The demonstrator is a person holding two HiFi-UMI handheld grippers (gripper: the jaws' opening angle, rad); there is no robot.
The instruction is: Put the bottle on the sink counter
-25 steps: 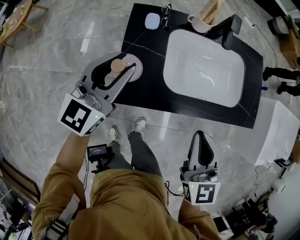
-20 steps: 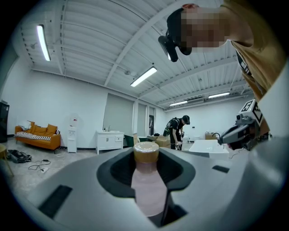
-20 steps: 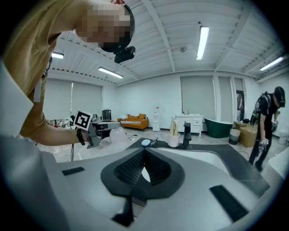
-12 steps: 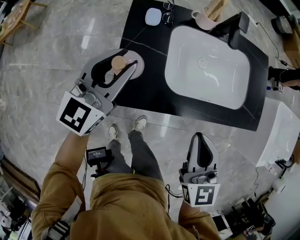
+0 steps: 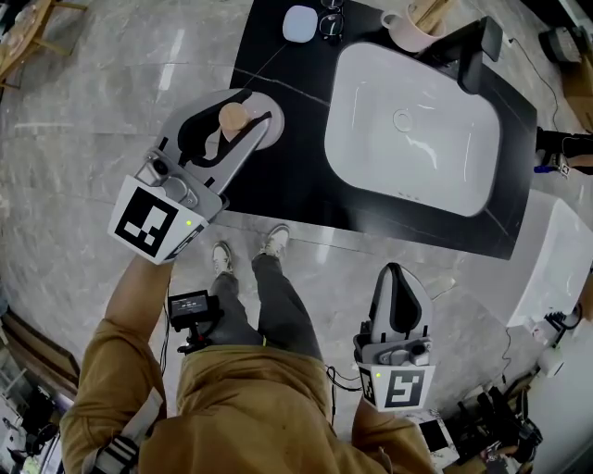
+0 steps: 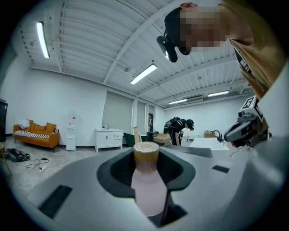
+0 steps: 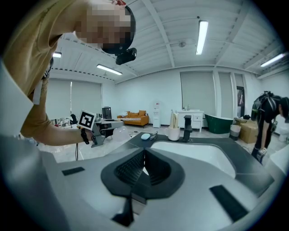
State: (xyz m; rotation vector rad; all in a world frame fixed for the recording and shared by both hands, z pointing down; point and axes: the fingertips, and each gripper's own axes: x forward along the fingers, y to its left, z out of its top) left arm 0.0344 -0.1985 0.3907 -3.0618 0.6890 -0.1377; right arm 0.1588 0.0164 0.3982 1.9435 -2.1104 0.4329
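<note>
A pale pink bottle [image 5: 233, 117] with a tan cap stands upright between the jaws of my left gripper [image 5: 252, 125], which is shut on its body. In the left gripper view the bottle [image 6: 145, 189] fills the gap between the jaws. Bottle and gripper hang over the left end of the black sink counter [image 5: 296, 176]; I cannot tell whether the bottle touches it. My right gripper [image 5: 398, 276] is low on the right, over the floor in front of the counter. It is shut and empty, with its ribbed pads [image 7: 131, 169] meeting.
A white basin [image 5: 412, 130] takes up most of the counter, with a black faucet [image 5: 473, 51] behind it. A cup [image 5: 412, 32], glasses [image 5: 332, 23] and a pale round dish [image 5: 300, 20] sit at the back. A white fixture [image 5: 556, 268] stands at right.
Both grippers have sunk a little. The left one still holds the bottle over the counter's left end.
</note>
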